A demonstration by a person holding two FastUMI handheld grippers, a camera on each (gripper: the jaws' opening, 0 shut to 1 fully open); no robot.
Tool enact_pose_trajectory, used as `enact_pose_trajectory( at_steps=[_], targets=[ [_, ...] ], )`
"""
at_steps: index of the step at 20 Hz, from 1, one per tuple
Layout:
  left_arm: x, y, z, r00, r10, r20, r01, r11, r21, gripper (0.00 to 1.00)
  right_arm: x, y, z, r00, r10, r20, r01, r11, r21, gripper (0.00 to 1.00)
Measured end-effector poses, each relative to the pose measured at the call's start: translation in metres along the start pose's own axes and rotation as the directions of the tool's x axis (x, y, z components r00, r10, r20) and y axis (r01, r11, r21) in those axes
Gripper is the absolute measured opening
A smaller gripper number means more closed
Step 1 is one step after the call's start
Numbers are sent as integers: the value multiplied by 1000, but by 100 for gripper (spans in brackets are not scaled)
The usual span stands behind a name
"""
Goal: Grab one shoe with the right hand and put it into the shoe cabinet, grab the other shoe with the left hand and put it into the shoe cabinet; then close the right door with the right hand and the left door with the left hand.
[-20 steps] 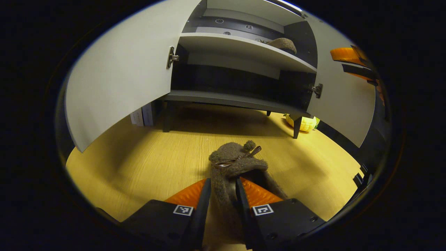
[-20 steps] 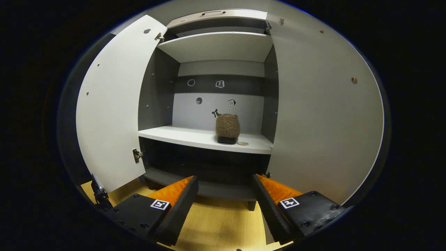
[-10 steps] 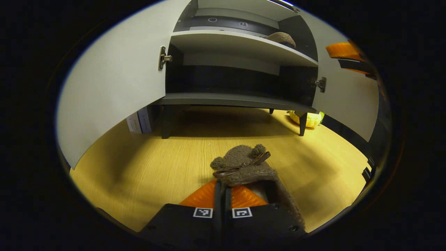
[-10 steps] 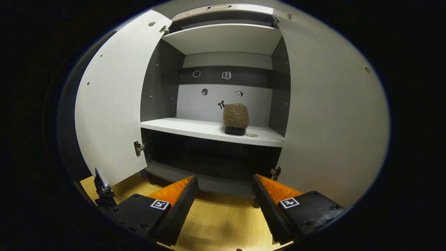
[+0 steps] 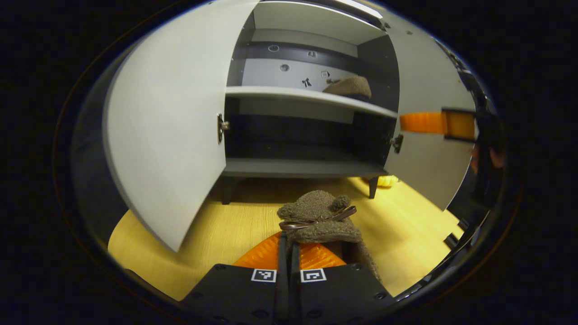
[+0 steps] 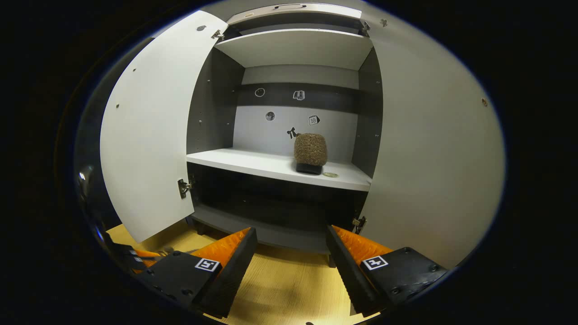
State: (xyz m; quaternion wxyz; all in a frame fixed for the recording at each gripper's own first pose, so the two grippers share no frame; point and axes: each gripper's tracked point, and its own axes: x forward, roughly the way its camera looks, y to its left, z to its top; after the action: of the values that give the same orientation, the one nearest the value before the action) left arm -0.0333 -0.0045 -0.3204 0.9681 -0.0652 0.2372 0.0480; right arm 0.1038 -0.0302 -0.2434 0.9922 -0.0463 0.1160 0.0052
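We see the shoe cabinet [image 6: 289, 135] standing on the wooden floor [image 5: 216, 234] with both doors swung wide, and one brown fuzzy shoe [image 6: 310, 152] sits on its middle shelf [image 6: 271, 164] toward the right side. Our left tongs [image 5: 289, 246] are pinched together on the rim of the other shoe [image 5: 318, 216], near the floor in front of the cabinet, while our right tongs [image 6: 291, 253] hang wide apart and hold nothing, facing the cabinet.

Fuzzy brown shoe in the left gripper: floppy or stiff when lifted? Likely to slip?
Probably soft: the left gripper looks nearly shut on the brown shoe, so its fuzzy collar seems squashed thin. Likely light and may sag at the toe. The fleecy surface should resist slipping. The other shoe stands steadily on the shelf.
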Motion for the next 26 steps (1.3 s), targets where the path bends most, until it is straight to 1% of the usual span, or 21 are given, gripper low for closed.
enact_pose_trajectory(
  at_steps=[3, 6, 7, 10, 12, 15, 19, 21, 24, 26],
  targets=[
    [-44, -3, 51, 1000, 19, 24, -19, 1000, -15, 5, -5, -2, 8, 1000, -7, -9, 7, 1000, 3, 99],
    [-73, -11, 101, 998, 37, 46, -38, 999, 10, 5, -10, -1, 16, 1000, -4, -25, 4, 1000, 1, 99],
    [-79, -14, 117, 998, 41, 52, -42, 999, 7, 5, -14, 0, 17, 1000, -1, -28, 1, 1000, -3, 99],
    [-84, -28, 170, 995, 19, 95, -19, 1000, -6, 5, -22, 8, 22, 999, 21, -38, -21, 1000, 2, 99],
    [-85, -29, 199, 993, 27, 114, -29, 1000, 9, 5, -28, 11, 26, 999, 33, -40, -33, 999, 1, 98],
    [-73, -32, 237, 992, 24, 127, -27, 999, 21, 5, -36, 10, 31, 998, 40, -41, -40, 999, -2, 98],
    [-38, -29, 278, 989, 25, 143, -29, 999, 24, 5, -47, 8, 36, 998, 48, -46, -48, 999, 4, 99],
    [-12, -25, 296, 988, 40, 152, -44, 999, 19, 5, -52, 7, 38, 997, 54, -51, -54, 999, -1, 98],
    [31, -19, 318, 987, 39, 155, -39, 999, -1, 5, -58, 4, 43, 997, 59, -45, -59, 998, -7, 98],
    [59, -16, 326, 990, 39, 138, -41, 999, 15, 5, -59, 3, 42, 997, 65, -52, -66, 998, -15, 98]
  ],
)
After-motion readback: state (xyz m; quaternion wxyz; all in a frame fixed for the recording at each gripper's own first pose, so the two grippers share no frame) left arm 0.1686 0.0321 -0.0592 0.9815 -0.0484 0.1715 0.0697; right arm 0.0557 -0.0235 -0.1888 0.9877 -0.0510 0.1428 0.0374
